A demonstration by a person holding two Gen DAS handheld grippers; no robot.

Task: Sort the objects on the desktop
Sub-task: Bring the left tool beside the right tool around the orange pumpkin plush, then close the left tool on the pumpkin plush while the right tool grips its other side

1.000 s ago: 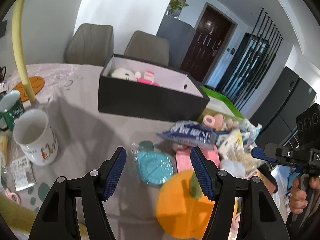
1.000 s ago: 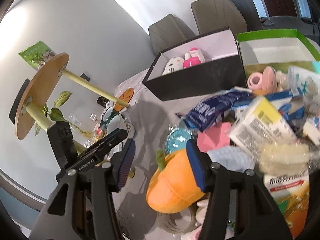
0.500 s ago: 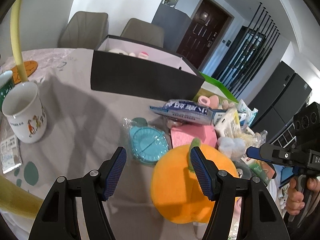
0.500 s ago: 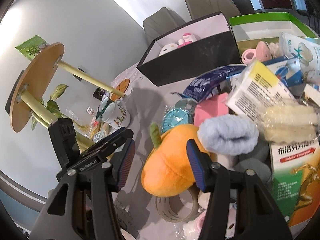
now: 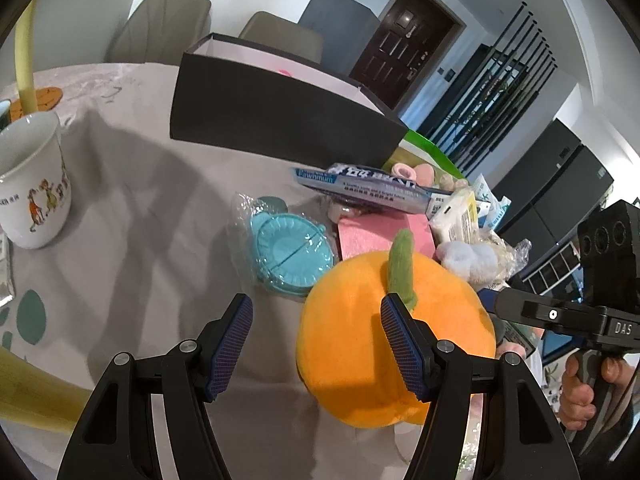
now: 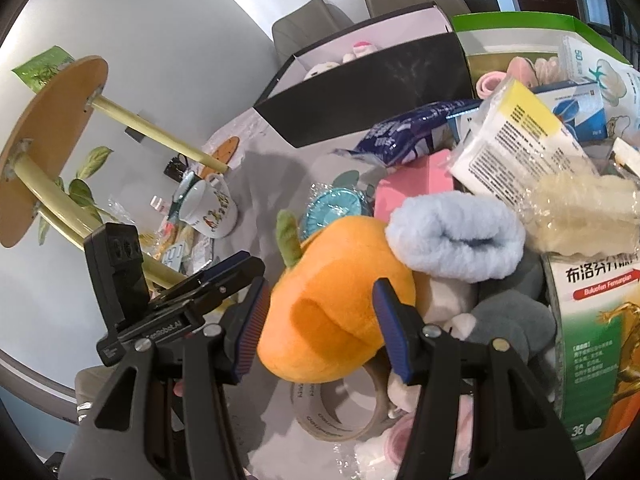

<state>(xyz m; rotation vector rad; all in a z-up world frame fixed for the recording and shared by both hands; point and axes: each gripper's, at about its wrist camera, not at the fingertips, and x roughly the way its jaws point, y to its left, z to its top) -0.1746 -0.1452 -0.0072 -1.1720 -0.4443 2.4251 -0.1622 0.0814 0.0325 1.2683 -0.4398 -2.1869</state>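
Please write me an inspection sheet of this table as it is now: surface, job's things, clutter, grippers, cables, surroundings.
Surface: grey tablecloth.
Job's things: orange plush fruit, blue rolled sock, teal round item in plastic wrap, pink block, black box, green box.
Clutter: white mug, tape roll, medicine boxes piled at right.
Grippers: left hand-held gripper open; right hand-held gripper open around the plush fruit.
Cables: nothing seen.
Surroundings: chairs, dark door.
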